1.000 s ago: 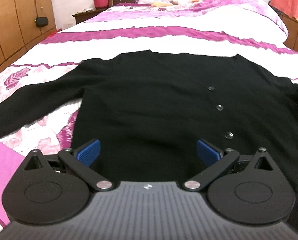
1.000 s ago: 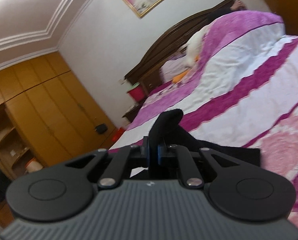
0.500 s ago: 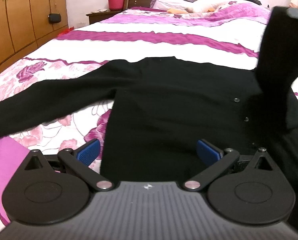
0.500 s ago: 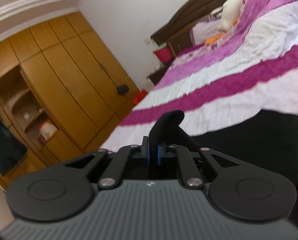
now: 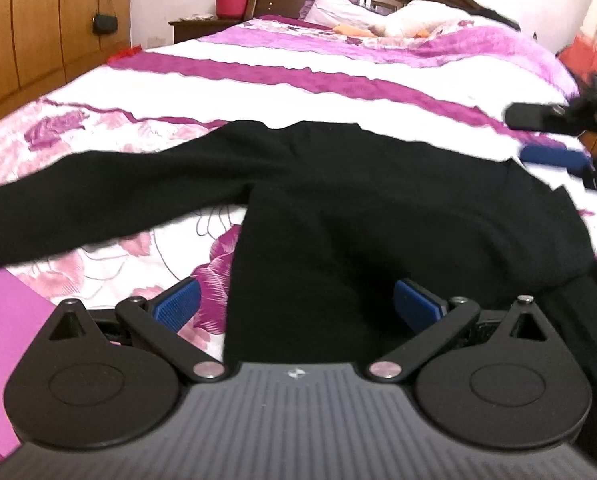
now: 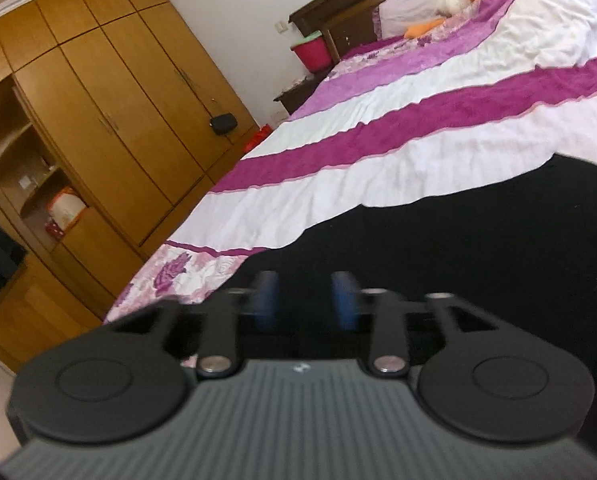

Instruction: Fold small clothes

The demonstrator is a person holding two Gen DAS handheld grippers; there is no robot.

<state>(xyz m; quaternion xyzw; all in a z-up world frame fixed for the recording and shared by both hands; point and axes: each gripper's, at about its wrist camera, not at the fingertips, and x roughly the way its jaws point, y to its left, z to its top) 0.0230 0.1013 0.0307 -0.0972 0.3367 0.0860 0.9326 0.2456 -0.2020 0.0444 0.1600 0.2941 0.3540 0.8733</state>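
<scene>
The black cardigan [image 5: 358, 216] lies flat on the bed [image 5: 338, 92], one sleeve reaching toward the bed's left edge and the other folded over the body on the right side. The left gripper [image 5: 296, 306] hangs over the hem with its blue pads wide apart and holds nothing. The right gripper [image 6: 304, 300] is blurred, but its pads seem parted with nothing between them, above the black cloth.

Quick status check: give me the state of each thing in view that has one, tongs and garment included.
Left tongs: open, empty, over the cardigan's hem.
Right tongs: open, nothing between the pads, motion-blurred.
Black cardigan: flat on the bed, right sleeve folded across the body.
Left sleeve: stretched out to the side, not yet folded.
Wardrobe: doors shut, side shelves open.
</scene>
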